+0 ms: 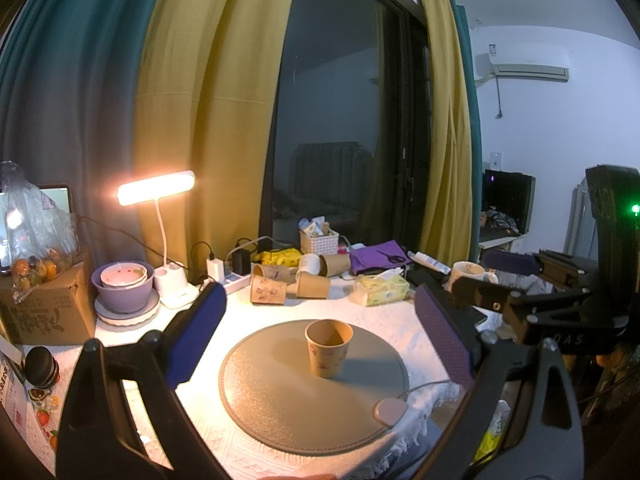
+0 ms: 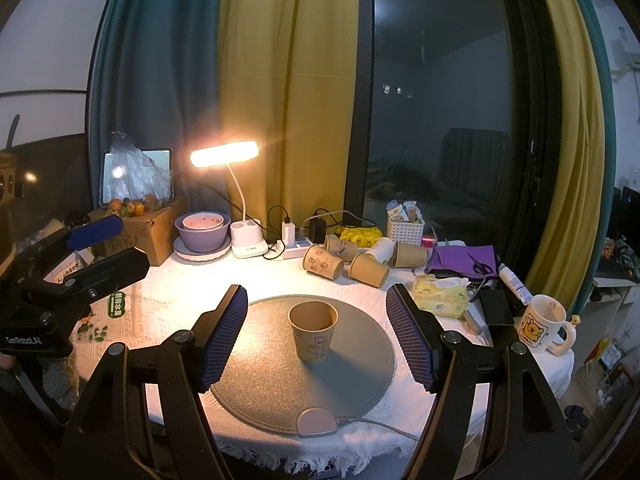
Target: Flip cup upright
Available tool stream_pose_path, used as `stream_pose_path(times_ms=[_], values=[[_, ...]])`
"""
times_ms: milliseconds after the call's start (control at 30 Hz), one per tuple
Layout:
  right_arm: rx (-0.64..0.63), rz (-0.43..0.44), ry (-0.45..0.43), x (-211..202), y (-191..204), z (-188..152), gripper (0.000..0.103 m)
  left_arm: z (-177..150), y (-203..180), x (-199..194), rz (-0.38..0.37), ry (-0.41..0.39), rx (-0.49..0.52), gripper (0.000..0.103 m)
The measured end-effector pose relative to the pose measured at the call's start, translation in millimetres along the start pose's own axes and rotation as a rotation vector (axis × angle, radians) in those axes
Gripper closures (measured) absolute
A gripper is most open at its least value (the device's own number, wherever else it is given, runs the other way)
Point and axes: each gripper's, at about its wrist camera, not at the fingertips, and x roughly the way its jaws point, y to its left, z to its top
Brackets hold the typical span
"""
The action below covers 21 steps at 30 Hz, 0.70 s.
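As seen from the left wrist, the paper cup (image 1: 329,347) stands upright, mouth up, on the round grey mat (image 1: 280,412) on the bench (image 1: 224,452); the left tongs (image 1: 318,344) gape wide and empty around it, well clear. From the right wrist, the cup (image 2: 313,330) stands likewise, right tongs (image 2: 316,338) wide and empty. The flip looks done; only withdrawing seems left.
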Motion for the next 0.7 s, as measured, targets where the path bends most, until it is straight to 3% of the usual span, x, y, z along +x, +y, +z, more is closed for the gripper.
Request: stream_pose_path(times_ms=[700], values=[[-0.002, -0.001, 0.002, 0.7, 1.2, 0.0, 0.028, -2.9, -0.8, -4.6, -0.018, -0.023, 0.005, 0.007]])
